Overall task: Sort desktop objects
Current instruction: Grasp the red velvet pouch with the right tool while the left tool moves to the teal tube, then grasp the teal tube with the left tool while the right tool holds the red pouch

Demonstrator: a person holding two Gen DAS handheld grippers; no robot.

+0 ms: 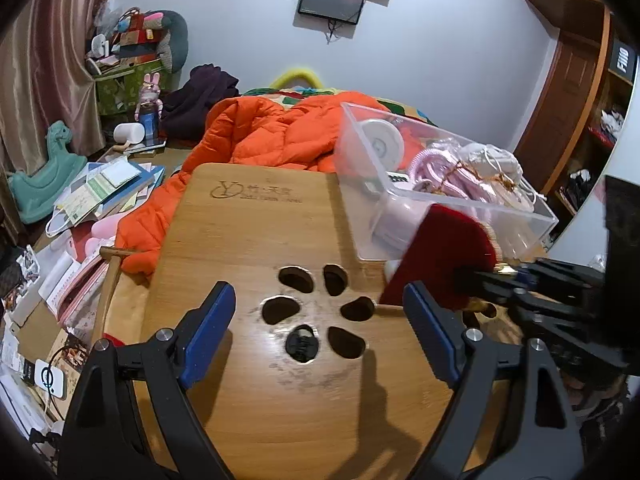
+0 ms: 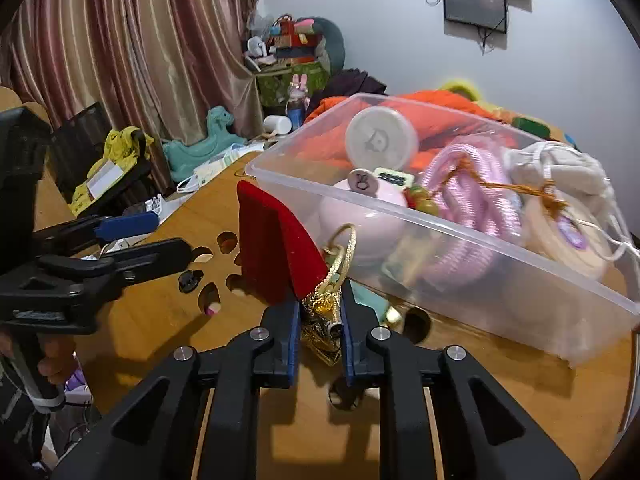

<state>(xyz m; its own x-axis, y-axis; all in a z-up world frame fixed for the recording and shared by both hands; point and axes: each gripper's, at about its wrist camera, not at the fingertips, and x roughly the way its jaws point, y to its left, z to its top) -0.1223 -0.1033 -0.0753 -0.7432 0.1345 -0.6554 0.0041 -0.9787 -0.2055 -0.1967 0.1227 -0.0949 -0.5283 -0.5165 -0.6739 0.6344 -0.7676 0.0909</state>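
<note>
we're looking at a clear plastic bin (image 2: 440,256) sitting on the far right part of the bamboo lap table (image 1: 256,224). inside it a round white case (image 2: 382,138) is leaning against the far wall, a pale pink rounded gadget (image 2: 360,216) is lying near the front wall with a small round tag on top, a coil of pink cord (image 2: 472,200) is filling the middle, and a white drawstring pouch (image 2: 560,172) is sitting at the right end.

the table is carrying a burned-in logo (image 1: 256,191), a "y" in an oval with small characters beside it that we can't read. a black box on the shelf at the far right is showing "find" (image 1: 622,61).

the right gripper (image 2: 320,320) is pinching a gold brocade ornament (image 2: 320,328), with a red velvet piece (image 2: 276,248) standing up just beyond its tips, right beside the bin's near wall. the left gripper (image 1: 320,320) is hanging spread wide over the table's cutout holes (image 1: 320,308), gripping nothing, the red piece just right of its right finger.
</note>
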